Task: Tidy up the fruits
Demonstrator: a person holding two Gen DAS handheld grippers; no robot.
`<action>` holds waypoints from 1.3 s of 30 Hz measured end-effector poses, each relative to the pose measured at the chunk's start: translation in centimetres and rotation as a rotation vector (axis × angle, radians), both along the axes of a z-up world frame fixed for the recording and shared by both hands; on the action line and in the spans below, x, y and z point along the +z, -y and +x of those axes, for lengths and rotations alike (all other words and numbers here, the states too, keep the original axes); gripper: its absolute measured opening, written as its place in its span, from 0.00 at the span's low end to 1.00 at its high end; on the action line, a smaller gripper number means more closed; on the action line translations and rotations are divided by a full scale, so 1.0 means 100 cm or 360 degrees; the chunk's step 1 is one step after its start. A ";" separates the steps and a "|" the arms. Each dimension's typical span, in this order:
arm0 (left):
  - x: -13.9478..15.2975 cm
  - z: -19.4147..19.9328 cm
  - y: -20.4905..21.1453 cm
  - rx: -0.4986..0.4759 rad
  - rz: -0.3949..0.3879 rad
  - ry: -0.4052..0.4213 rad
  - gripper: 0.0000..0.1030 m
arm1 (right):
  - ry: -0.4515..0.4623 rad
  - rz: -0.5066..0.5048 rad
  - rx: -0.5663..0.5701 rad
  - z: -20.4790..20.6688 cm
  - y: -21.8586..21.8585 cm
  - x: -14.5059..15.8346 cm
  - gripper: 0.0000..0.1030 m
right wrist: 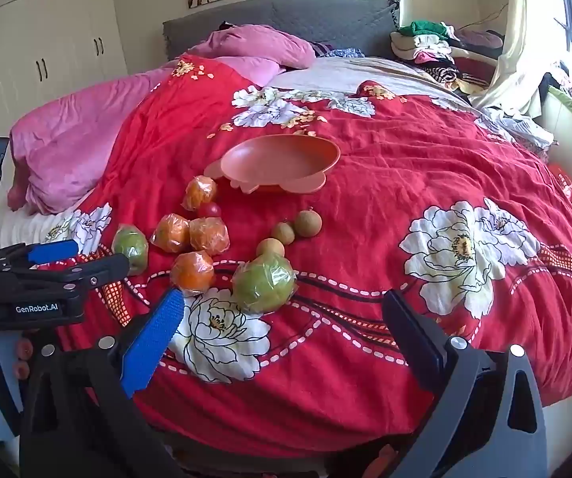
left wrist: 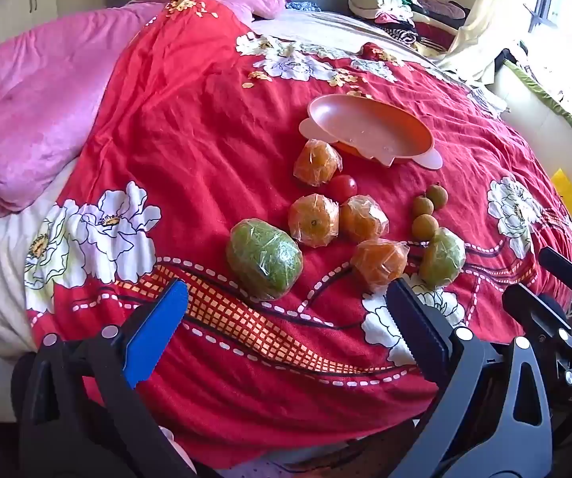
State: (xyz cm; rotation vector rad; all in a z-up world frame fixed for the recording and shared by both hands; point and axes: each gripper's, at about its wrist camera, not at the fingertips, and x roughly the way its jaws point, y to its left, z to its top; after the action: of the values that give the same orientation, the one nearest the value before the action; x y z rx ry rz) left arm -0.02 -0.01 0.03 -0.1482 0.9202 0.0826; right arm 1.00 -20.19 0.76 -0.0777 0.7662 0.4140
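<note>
At the far left a pink quilt (left wrist: 43,119) lies bunched on the bed, beside a red floral bedspread (left wrist: 190,127) that carries all the fruit. The left gripper (left wrist: 286,318) hangs over the near edge with its jaws wide apart and nothing between them. Just ahead of its blue finger sits a large green fruit (left wrist: 264,259) wrapped in clear film. Right of that lie four film-wrapped oranges: one (left wrist: 317,160) touching the rim of the pink dish (left wrist: 369,131), two side by side (left wrist: 313,220) (left wrist: 363,218) in the middle, and one (left wrist: 379,262) nearest the gripper. A cherry tomato (left wrist: 342,188) sits between the upper orange and the middle pair. Further right, three small brown round fruits, likely longans (left wrist: 425,209), cluster together, with a second wrapped green fruit (left wrist: 443,257) just below them. The dish holds nothing and stands behind the fruit, tilted on the cloth. The right gripper (right wrist: 284,320) is likewise spread open and grips nothing, hovering over a white flower print near that second green fruit. Folded clothes (right wrist: 425,46) are stacked at the far right.
</note>
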 end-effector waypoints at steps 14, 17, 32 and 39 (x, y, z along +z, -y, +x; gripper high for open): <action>0.003 0.003 0.000 0.0000 0.0007 0.0003 0.91 | 0.0005 -0.0014 0.0009 -0.004 -0.002 0.004 0.96; 0.002 0.000 -0.002 -0.0008 0.0007 0.0007 0.91 | 0.0001 -0.0024 0.0011 -0.001 -0.004 0.001 0.96; 0.004 -0.001 -0.002 -0.0008 0.0009 0.0017 0.91 | 0.0009 -0.0024 0.0012 -0.001 -0.003 0.002 0.96; 0.005 -0.002 -0.002 -0.0007 0.0012 0.0022 0.91 | 0.0010 -0.0027 0.0011 -0.002 -0.004 0.002 0.96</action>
State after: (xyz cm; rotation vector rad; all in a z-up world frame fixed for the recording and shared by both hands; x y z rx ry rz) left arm -0.18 0.18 0.53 -0.1395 0.9061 0.0806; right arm 0.85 -19.76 0.97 -0.0975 0.7636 0.4138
